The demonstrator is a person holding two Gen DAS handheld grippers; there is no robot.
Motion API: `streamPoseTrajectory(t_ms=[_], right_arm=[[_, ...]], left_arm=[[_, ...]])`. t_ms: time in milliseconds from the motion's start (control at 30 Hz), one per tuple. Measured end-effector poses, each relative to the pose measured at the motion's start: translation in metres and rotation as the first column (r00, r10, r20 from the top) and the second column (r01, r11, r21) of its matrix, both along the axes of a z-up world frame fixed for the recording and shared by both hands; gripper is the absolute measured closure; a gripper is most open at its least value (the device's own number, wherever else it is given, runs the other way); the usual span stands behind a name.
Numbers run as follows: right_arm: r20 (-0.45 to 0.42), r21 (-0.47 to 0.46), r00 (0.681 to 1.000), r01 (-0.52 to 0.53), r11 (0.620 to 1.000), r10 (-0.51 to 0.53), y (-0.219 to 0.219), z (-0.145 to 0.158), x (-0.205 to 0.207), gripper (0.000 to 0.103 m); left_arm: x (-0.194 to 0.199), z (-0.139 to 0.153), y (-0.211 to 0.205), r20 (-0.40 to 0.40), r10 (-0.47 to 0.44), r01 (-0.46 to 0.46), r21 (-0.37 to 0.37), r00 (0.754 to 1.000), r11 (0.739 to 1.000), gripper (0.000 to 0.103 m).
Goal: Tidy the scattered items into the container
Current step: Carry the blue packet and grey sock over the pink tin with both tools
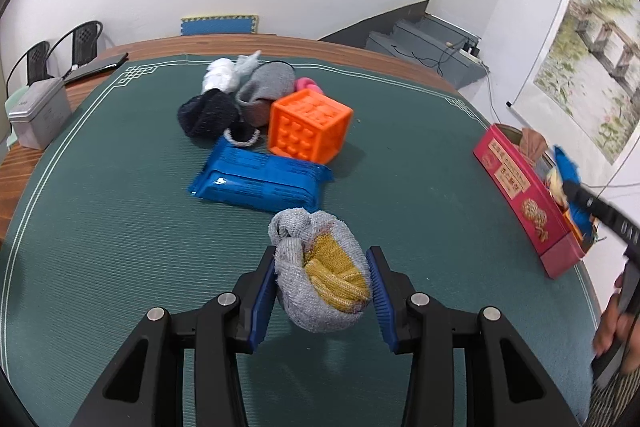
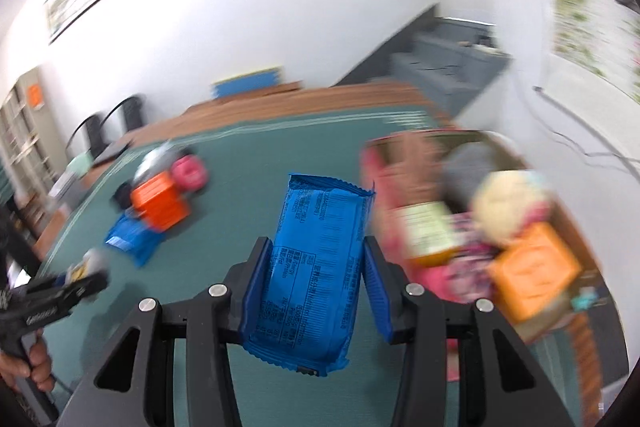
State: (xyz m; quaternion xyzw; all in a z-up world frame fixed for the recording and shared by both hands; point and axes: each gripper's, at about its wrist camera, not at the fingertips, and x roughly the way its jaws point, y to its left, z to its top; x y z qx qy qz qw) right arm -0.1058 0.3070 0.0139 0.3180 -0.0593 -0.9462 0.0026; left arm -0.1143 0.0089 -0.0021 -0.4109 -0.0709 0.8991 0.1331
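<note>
My left gripper (image 1: 322,269) is shut on a grey and yellow sock bundle (image 1: 324,275) just above the green mat (image 1: 120,247). My right gripper (image 2: 316,259) is shut on a blue snack packet (image 2: 316,267), held above the mat to the left of the pink box (image 2: 384,187), which holds several items. The pink box also shows in the left wrist view (image 1: 520,195) at the right edge. A second blue packet (image 1: 260,181), an orange cube (image 1: 308,125) and several rolled socks (image 1: 212,111) lie at mid-table.
A grey tin (image 1: 40,115) and a dark tablet (image 1: 96,67) sit on the wooden table edge at the far left. Chairs (image 1: 60,51) stand behind. Steps (image 1: 424,43) and cables are at the back right.
</note>
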Motion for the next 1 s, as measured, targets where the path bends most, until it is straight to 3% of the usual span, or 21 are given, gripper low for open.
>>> streamPoseTrajectory(t_ms=[233,467,633,767,833,1000], right_arm=[[-0.008,0.029,0.994,0.109,0.994,-0.109,0.056,-0.004,-0.005,0.054],[0.052,0.077,0.992,0.111,0.991,-0.115,0.065,-0.022,-0.019,0.054],[0.074,0.056,0.993,0.09,0.994,-0.094,0.073,-0.027,-0.014,0.053],[0.074,-0.051,0.995,0.071,0.996,-0.067,0.084,-0.024,-0.009,0.038],[0.037,-0.077,0.996,0.084,0.994,-0.081,0.088,-0.016,-0.001,0.02],[-0.063,-0.177,0.984,0.156,0.972,-0.169,0.109,0.005,0.024,0.02]], left_arm=[[0.004,0.0,0.019,0.003,-0.022,0.022,-0.02,1.0,1.0,0.058],[-0.001,0.002,0.046,0.017,-0.063,0.064,-0.024,0.998,0.998,0.058],[-0.005,0.014,0.078,-0.006,-0.114,0.113,-0.035,0.994,0.993,0.058],[-0.01,0.029,0.11,-0.032,-0.161,0.16,-0.031,0.986,0.987,0.058],[-0.015,0.038,0.129,-0.043,-0.188,0.188,-0.019,0.981,0.982,0.058],[-0.03,0.059,0.187,-0.076,-0.273,0.274,0.008,0.959,0.962,0.058]])
